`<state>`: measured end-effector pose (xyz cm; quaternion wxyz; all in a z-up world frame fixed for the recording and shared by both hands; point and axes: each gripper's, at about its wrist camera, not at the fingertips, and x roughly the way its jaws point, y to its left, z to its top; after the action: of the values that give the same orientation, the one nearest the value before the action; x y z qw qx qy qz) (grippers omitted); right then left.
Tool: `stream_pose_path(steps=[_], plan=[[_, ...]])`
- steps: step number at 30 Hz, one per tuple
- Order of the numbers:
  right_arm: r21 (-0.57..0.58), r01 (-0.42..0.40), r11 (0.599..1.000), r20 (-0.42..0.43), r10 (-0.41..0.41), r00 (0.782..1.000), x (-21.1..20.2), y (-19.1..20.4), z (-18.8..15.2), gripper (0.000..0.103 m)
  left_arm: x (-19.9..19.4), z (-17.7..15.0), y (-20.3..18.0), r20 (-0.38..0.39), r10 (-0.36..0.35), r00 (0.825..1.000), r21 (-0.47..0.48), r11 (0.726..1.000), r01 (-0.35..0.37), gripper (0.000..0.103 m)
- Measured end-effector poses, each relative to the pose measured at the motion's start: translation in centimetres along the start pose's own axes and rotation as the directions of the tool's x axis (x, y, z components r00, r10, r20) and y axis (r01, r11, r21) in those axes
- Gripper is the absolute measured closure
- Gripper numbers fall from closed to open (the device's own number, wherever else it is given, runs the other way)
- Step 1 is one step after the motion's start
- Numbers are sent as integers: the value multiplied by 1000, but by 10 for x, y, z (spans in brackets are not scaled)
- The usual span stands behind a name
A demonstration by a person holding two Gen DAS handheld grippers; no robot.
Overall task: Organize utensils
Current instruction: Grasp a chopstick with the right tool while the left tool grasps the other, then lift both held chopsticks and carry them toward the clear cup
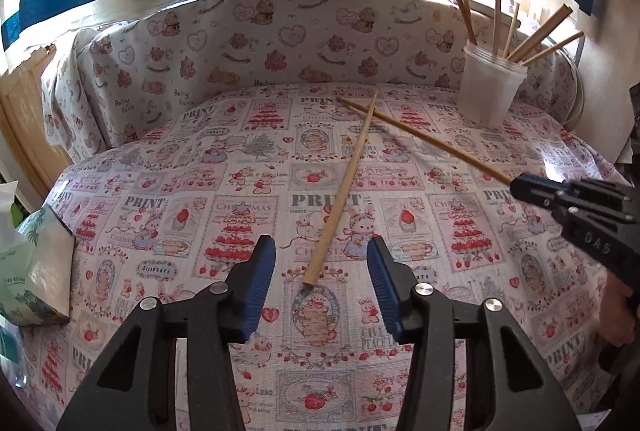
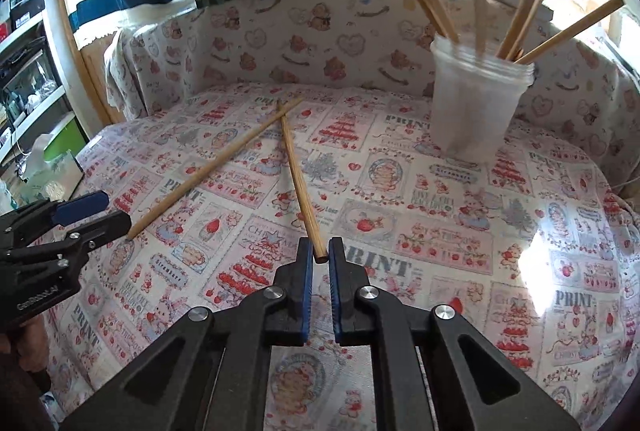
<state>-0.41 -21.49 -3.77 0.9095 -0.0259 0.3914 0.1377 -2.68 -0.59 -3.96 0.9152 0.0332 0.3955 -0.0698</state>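
Clamped between right gripper (image 2: pixel 321 258) blue pads: thin wooden chopstick (image 2: pixel 298 177), crossing second loose wooden chopstick (image 1: pixel 342 191) ahead of wide-open left gripper (image 1: pixel 321 263).

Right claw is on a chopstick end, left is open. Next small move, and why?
Probably lift the right claw a little and carry its chopstick toward the plastic cup. Its pads already pinch the stick's near end; the far end still crosses the other chopstick on the tablecloth. The cup already holds several chopsticks. The left claw is open, holding nothing.

Cloth-covered table (image 1: pixel 224 167) w/ 2 crossed chopsticks (image 1: pixel 344 187), plastic cup (image 1: pixel 490 87), tissue box (image 1: pixel 38 267).
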Motion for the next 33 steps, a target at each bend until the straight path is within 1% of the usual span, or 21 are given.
stream_pose_path(steps=[2,4,5,7,10,11,12,13,15,18,20,22,25,27,28,30,31,33], plan=[[-2,18,1000,39,-18,999,-15,-5,-4,95,7,0,-3,-17,4,1000,30,1000,-3,56],[20,26,999,54,-28,998,-27,-11,-8,95,15,0,-3,-40,5,999,41,999,-4,63],[32,25,999,56,-27,998,-32,-14,-10,95,18,0,-1,-57,-10,998,30,999,12,68],[48,19,999,54,-22,998,-39,-17,-15,95,24,1,1,-88,-52,995,6,999,53,69],[41,35,999,48,-37,998,-44,-18,-21,95,25,1,1,-80,-48,996,17,999,50,74],[42,46,998,45,-48,998,-44,-18,-22,95,25,1,1,-79,-45,996,16,999,47,79],[46,48,998,38,-50,998,-44,-18,-23,95,25,1,2,-80,-48,996,12,999,50,87],[50,50,997,25,-52,998,-42,-19,-24,95,25,0,3,-81,-57,995,9,998,58,89],[60,67,996,-14,-66,998,-36,-21,-26,95,23,-1,3,-78,-66,995,11,998,67,92],[79,64,995,-43,-61,997,-29,-23,-31,95,19,-6,-2,-67,-61,996,36,997,64,96],[79,62,995,-63,-57,996,-26,-23,-34,95,17,-8,-1,-67,-66,996,23,997,67,97],[81,54,995,-84,-47,995,-23,-23,-36,95,11,-9,-1,-50,-63,997,14,998,64,97],[96,30,995,-116,-19,993,-18,-24,-39,95,-4,-7,1,0,-61,998,5,998,61,97],[90,41,995,-107,-32,994,-16,-24,-40,95,-15,-3,2,39,-59,998,2,998,59,97],[85,52,995,-108,-43,993,-16,-23,-40,95,-21,-1,2,59,-45,997,5,999,45,97],[77,46,996,-107,-37,994,-15,-21,-39,94,-33,3,2,111,-1,994,17,1000,-1,97],[75,42,996,-105,-34,994,-13,-20,-38,94,-38,5,2,130,5,992,18,1000,-7,97],[70,49,996,-101,-41,994,-11,-18,-36,94,-49,11,6,166,-7,986,5,1000,7,97]])
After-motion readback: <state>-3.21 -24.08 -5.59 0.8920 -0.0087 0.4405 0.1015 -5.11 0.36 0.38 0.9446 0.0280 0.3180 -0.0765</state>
